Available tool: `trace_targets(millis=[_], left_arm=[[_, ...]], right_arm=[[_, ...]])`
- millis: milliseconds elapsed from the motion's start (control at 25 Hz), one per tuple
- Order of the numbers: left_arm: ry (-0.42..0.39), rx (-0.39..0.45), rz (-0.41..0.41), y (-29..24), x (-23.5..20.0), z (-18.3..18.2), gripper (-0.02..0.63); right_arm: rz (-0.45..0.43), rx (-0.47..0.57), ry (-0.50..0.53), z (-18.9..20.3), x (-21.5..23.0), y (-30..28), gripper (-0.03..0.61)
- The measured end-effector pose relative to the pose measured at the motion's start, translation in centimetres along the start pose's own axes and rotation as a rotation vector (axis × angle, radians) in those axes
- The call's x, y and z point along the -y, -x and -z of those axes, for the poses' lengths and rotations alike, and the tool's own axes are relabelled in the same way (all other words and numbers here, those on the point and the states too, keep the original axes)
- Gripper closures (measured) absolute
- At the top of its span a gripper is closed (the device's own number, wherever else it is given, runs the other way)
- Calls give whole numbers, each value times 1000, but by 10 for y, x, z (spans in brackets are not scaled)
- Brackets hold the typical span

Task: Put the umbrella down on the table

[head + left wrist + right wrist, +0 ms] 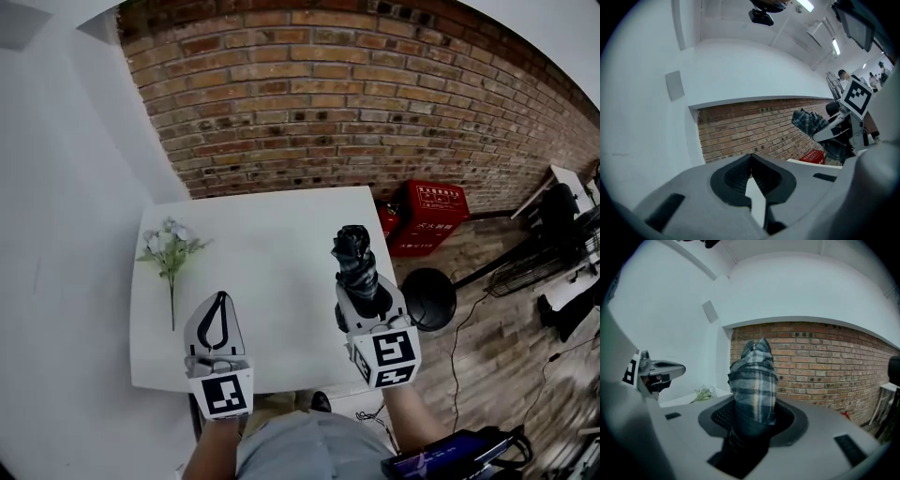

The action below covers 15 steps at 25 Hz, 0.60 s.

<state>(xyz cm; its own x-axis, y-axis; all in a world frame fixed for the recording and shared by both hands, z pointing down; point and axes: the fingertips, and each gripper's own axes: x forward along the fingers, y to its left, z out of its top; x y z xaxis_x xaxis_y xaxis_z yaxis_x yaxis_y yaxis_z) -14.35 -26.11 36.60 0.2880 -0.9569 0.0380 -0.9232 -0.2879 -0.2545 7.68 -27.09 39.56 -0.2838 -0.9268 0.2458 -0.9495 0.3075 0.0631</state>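
In the head view, my right gripper point(361, 298) is clamped on the folded plaid umbrella point(354, 255). The umbrella juts forward over the right side of the white table point(281, 225). My left gripper point(221, 300) sits over the near edge, so 1 hand does the carrying. A flower sprig point(171, 248) lies well apart at the left, leaving the right side free for the set-down.

The left gripper view shows its 2 tips touching with nothing between them. Beyond them the umbrella is held aloft against the brick wall point(754, 131), so I judge it not yet down.

In the right gripper view, both pads squeeze the umbrella's lower part, keeping it steady.
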Motion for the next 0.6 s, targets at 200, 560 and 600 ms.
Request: trace_targets(millis=[200, 560, 600], left_arm=[[-14, -14, 27, -13, 0, 14, 606], [-2, -41, 40, -24, 2, 30, 606], [-1, -44, 40, -25, 2, 32, 606]], right_arm=[[3, -41, -7, 17, 0, -15, 396], [-6, -114, -20, 50, -3, -31, 396], [-7, -121, -21, 53, -3, -32, 396]])
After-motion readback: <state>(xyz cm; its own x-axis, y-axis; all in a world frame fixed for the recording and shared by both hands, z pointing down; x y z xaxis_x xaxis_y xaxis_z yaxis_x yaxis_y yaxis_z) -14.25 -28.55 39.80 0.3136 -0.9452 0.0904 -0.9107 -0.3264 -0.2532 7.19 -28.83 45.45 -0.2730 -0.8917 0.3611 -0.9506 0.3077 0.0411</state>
